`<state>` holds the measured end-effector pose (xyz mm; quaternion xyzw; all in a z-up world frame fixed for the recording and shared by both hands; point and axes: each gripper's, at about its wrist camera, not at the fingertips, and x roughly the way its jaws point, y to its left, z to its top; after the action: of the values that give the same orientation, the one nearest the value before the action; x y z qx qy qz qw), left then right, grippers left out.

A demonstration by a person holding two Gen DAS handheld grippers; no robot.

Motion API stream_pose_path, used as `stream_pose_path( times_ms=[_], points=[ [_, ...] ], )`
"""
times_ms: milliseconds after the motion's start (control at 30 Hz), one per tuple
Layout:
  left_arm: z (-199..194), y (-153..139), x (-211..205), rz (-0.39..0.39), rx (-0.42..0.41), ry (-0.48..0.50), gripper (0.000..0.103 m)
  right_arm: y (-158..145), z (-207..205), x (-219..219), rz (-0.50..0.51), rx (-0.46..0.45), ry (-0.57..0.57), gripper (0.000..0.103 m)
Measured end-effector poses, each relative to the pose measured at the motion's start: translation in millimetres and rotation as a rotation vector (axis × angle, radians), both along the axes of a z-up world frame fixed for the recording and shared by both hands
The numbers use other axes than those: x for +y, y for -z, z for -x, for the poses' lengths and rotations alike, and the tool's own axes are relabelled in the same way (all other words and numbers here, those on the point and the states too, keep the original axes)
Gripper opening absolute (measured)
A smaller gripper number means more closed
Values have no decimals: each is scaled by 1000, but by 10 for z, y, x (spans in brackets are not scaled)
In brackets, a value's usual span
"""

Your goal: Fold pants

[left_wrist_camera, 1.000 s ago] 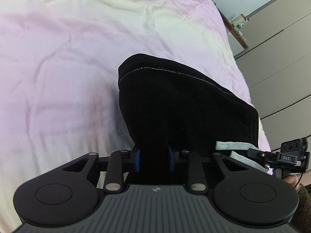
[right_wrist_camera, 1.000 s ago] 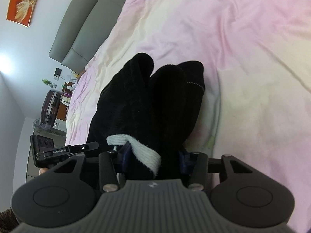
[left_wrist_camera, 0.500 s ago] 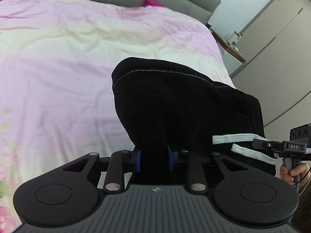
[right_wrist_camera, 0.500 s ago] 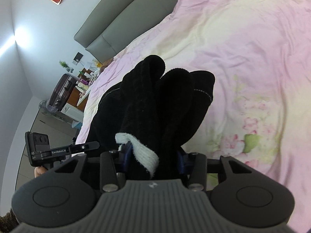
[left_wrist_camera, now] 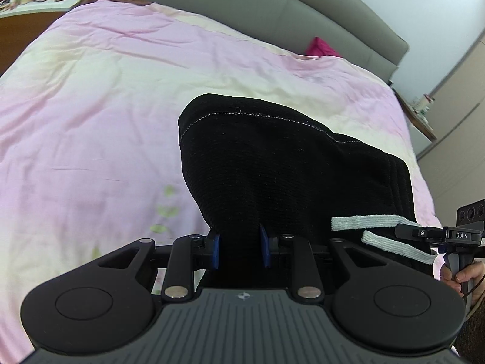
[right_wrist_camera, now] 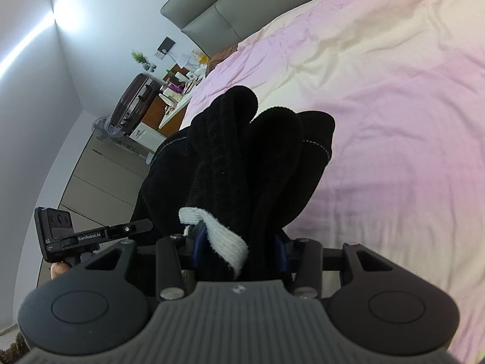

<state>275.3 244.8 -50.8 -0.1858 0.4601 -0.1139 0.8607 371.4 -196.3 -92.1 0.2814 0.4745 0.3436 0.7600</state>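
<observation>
Black knit pants hang bunched above a pink and cream bedspread. My left gripper is shut on one thick fold of them, the cloth filling the gap between its blue pads. In the right wrist view the same pants stand up in several rolled folds, and my right gripper is shut on that bundle together with a white drawstring. Two white drawstring ends trail toward the right gripper, seen at the right edge of the left wrist view.
A grey headboard runs along the far side of the bed, with a magenta pillow below it. A cluttered desk and a dark suitcase stand at the left bedside. Wardrobe doors are on the right.
Both grippers have risen and swung across the bed with the pants still clamped. The headboard and bedside furniture have come into view; the pants' shape in the grip is unchanged.
</observation>
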Motion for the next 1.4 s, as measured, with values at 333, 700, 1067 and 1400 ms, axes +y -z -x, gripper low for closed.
stream_pose_path(
  times_ms=[333,700,1067,1400],
  points=[
    [-504,637,447,-18,77,-21,28,739,-567,707,-2,93,-7,41],
    [-688,1133,546,-81,124,20,29,1429,-869,807,56,201,9,42],
    [-492,817,463,-191,59,-17,42,1220,-831,956,258,124,-4,55],
    [-780,593,321,-143,-82,-92,29,399,-931,1276,440,-229,-16,16]
  ],
)
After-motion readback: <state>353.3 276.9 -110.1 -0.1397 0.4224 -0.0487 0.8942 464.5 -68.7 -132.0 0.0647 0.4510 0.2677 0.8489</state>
